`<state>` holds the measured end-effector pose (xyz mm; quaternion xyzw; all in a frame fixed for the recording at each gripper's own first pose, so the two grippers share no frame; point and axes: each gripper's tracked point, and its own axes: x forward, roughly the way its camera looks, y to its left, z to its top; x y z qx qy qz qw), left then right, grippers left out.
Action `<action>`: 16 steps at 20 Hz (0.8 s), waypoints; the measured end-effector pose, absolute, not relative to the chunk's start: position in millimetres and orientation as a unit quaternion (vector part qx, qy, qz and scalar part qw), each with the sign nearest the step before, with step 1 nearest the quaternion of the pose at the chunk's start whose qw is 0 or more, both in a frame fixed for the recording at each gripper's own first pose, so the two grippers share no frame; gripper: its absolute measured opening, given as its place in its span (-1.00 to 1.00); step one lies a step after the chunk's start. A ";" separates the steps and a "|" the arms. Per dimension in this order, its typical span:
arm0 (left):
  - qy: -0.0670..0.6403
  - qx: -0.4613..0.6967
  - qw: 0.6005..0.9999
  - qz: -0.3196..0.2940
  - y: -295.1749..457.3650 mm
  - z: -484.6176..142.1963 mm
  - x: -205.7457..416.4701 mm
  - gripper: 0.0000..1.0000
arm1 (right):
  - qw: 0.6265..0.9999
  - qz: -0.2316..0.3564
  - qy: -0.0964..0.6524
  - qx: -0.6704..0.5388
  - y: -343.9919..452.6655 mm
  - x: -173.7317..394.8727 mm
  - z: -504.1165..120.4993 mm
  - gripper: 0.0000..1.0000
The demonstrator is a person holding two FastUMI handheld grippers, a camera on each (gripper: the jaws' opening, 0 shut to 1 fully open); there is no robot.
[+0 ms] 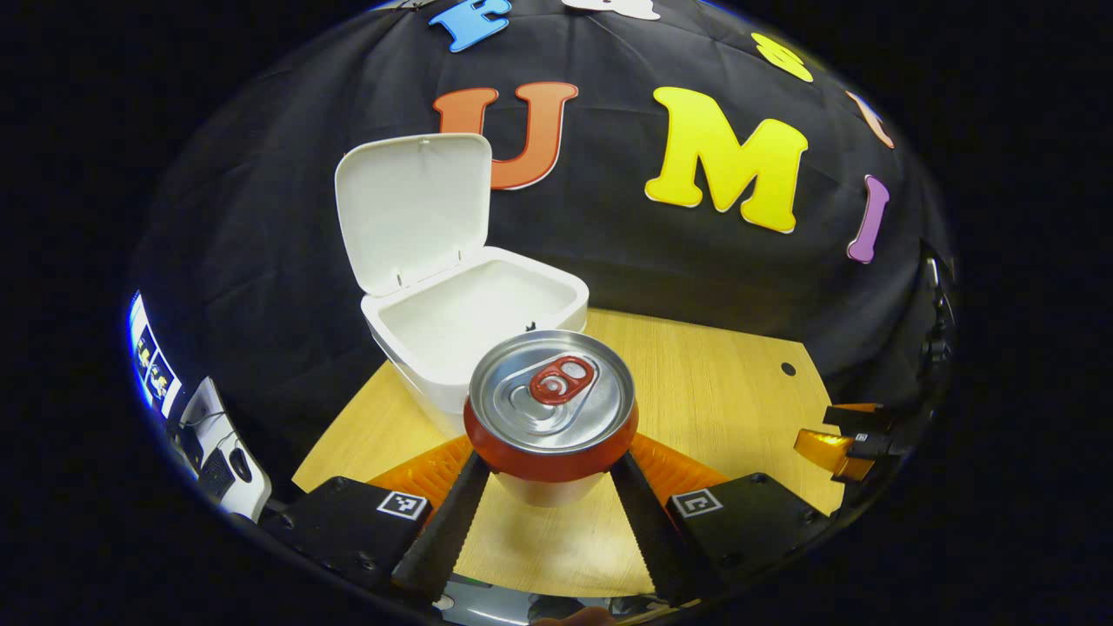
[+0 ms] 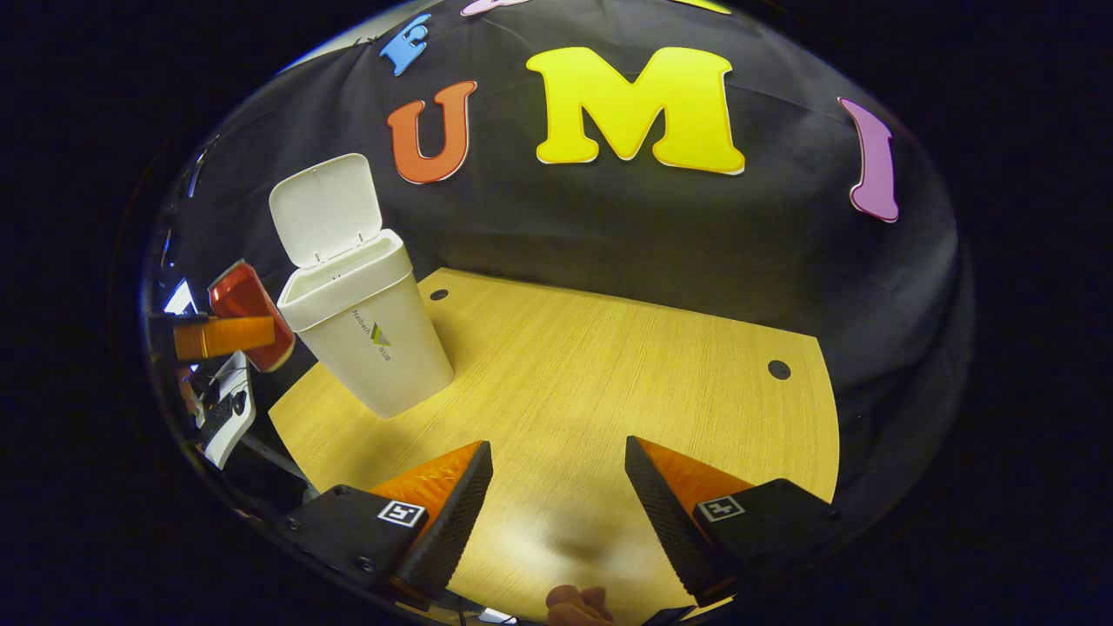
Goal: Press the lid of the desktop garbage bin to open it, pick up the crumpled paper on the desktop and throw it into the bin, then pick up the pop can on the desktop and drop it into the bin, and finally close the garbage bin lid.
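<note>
In the left gripper view a red pop can (image 1: 549,409) with a silver top is held upright off the table, and my left gripper (image 1: 549,474) is shut on its sides. Just beyond the can stands the white garbage bin (image 1: 474,326), its lid (image 1: 409,209) swung up and open. In the right gripper view the same bin (image 2: 369,339) stands at the table's left with its lid (image 2: 326,207) raised, and the can (image 2: 248,313) hangs left of it in the other gripper. My right gripper (image 2: 556,487) stands open above the wooden table, holding nothing.
The wooden table (image 2: 609,365) has two small dark holes, one (image 2: 779,369) at the right and one (image 2: 438,295) behind the bin. The right gripper (image 1: 848,439) shows at the far right of the left gripper view. A desk with a monitor (image 1: 152,361) lies off the left edge.
</note>
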<state>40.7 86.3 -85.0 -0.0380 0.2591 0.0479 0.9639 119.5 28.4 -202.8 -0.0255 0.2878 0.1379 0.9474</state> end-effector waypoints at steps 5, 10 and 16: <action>0.233 -0.012 0.969 0.079 123.1 -40.8 76.9 0.71 | 0.941 0.121 0.314 0.020 21.2 112.9 -224.2 0.94; 0.223 0.010 0.970 0.099 152.7 -40.9 123.0 0.70 | 0.941 0.069 0.324 0.062 -6.4 106.3 -233.7 0.86; 0.266 -0.029 0.956 0.123 180.5 -89.3 165.6 0.71 | 0.939 0.012 0.335 0.076 -38.6 87.1 -242.5 0.86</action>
